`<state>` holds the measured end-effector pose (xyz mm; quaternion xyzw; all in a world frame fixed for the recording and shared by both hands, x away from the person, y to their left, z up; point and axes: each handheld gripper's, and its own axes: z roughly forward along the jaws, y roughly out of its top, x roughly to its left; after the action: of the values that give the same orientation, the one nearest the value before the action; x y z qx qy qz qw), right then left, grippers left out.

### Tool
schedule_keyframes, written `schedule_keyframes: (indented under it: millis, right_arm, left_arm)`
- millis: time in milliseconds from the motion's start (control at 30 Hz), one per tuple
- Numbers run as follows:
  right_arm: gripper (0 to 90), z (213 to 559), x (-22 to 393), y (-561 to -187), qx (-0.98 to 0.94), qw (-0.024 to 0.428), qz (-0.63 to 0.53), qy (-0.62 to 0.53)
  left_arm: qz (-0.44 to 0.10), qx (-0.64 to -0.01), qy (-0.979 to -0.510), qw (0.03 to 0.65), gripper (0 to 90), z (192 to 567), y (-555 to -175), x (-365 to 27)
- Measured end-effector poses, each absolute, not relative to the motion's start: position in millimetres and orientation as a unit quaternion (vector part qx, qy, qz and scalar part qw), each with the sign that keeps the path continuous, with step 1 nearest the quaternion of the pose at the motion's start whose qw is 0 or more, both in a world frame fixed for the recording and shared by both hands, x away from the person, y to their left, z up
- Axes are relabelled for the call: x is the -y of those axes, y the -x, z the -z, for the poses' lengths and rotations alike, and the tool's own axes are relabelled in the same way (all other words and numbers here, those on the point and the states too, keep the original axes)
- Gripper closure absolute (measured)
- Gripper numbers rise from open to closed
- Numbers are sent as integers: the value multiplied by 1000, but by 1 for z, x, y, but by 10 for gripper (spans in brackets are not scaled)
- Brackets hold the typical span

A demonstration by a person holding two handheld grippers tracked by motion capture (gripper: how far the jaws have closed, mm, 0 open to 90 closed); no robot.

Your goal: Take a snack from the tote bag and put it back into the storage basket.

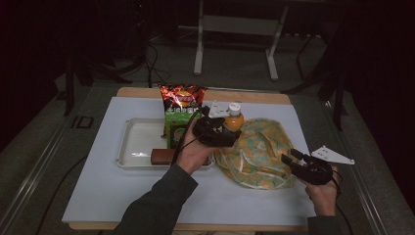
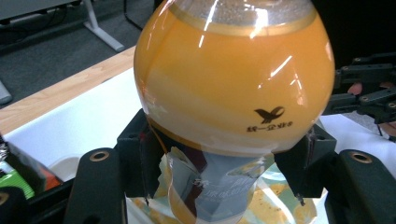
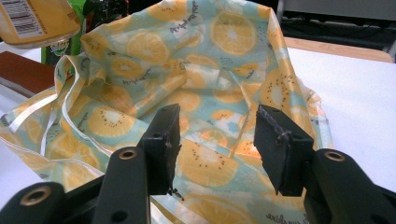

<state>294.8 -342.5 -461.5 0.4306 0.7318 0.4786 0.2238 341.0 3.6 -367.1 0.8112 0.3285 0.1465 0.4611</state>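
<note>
High view: the left gripper [image 1: 219, 128] carries a round-bodied clear plastic bottle of orange juice with a white cap [image 1: 234, 119], held above the twelve o'clock rim of a crumpled fruit-print plastic bag in pale teal and yellow [image 1: 257, 154]; the step in hand reads as packing the bottle into that bag. At nine o'clock of the bottle lies a white rectangular plastic tray [image 1: 137, 144] bearing a green carton [image 1: 177, 128], a red-and-black crisp packet [image 1: 183, 96] and a brown oblong bar [image 1: 161, 155]. The right gripper [image 1: 292, 160] hovers at the bag's four o'clock edge, jaws apart, holding nothing. Left gripper view: both black jaws are pressed on the bottle's narrower labelled waist below its orange bulb, a firm grip on the bottle, with the bag's print showing beneath. Right gripper view: the open jaws straddle bag film without pinching it; the bag mouth looks slack and partly folded in. Next move, by judgement: the right gripper must pinch and lift a rim so the mouth gapes before the bottle goes down. Surface: white sheet [image 1: 98, 186] over a wooden tabletop [image 1: 142, 91]. Room: dim, grey floor, pale desk legs [image 1: 198, 49] at twelve o'clock.
</note>
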Motion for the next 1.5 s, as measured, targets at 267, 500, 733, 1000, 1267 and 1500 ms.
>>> schedule_keyframes:
  millis: [267,500,733,1000,1267,1500]
  right_arm:
    - [505,462,343,-295,-731,223,-479,-432]
    - [505,462,343,-295,-731,223,-479,-432]
    - [505,462,343,-295,-731,222,-479,-433]
    - [505,462,344,-295,-730,223,-479,-433]
    - [505,462,343,-295,-731,223,-478,-433]
    - [505,462,343,-295,-731,223,-479,-433]
  left_arm:
    - [-147,-336,-807,463,375,369,-342,-13]
    - [-148,-342,-802,467,375,369,-342,-21]
    - [-149,-349,-800,465,375,370,-343,-30]
    - [-155,-356,-798,461,375,373,-343,-43]
    - [-157,-364,-791,465,374,374,-342,-56]
    - [-161,-373,-785,468,374,376,-341,-69]
